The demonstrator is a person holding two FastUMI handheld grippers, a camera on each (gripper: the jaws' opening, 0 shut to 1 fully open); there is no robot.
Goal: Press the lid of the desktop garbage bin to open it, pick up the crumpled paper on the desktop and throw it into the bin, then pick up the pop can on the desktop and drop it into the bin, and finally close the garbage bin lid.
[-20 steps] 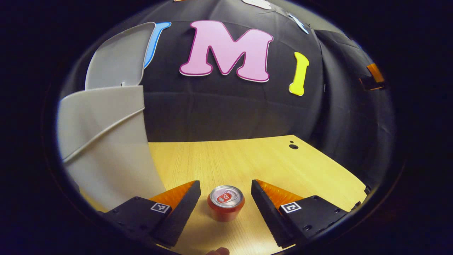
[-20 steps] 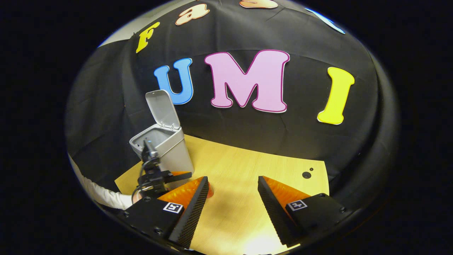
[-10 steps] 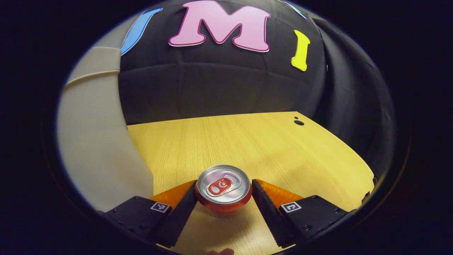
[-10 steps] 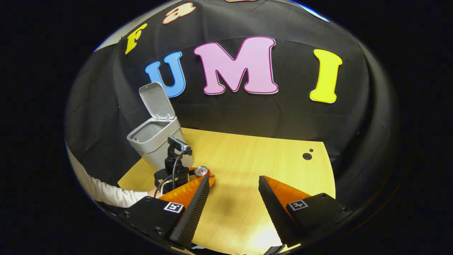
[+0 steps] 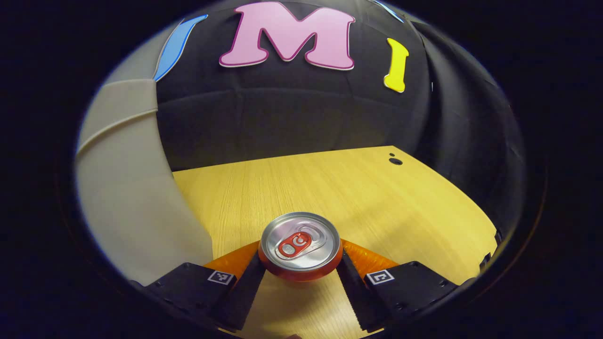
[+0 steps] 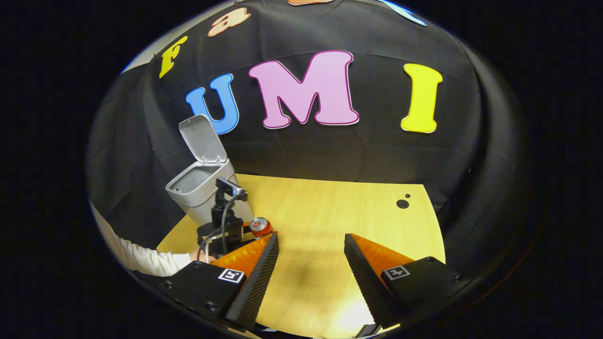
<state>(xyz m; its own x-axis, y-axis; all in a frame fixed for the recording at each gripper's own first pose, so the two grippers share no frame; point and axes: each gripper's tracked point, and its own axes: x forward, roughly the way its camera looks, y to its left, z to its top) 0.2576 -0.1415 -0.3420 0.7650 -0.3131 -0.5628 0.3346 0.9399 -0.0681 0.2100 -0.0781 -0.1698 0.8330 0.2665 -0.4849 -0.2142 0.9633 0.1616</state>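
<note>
- Left gripper view: the left gripper is closed around the pop can, and both fingers press on its red sides. The can stands upright, with its silver top and red tab facing the camera. It is over the wooden desktop; I cannot tell if its bottom touches the wood. The grey garbage bin rises just beside the gripper, on the left side of this view.
- Right gripper view: the right gripper hangs over the bare desktop with its jaws released and wide apart, holding nothing. Farther off on the left of this view, the bin stands with its lid raised and leaning back against the wall cloth. In front of the bin, a hand in a white sleeve holds the other gripper, which carries the can near the bin's wall.
</note>
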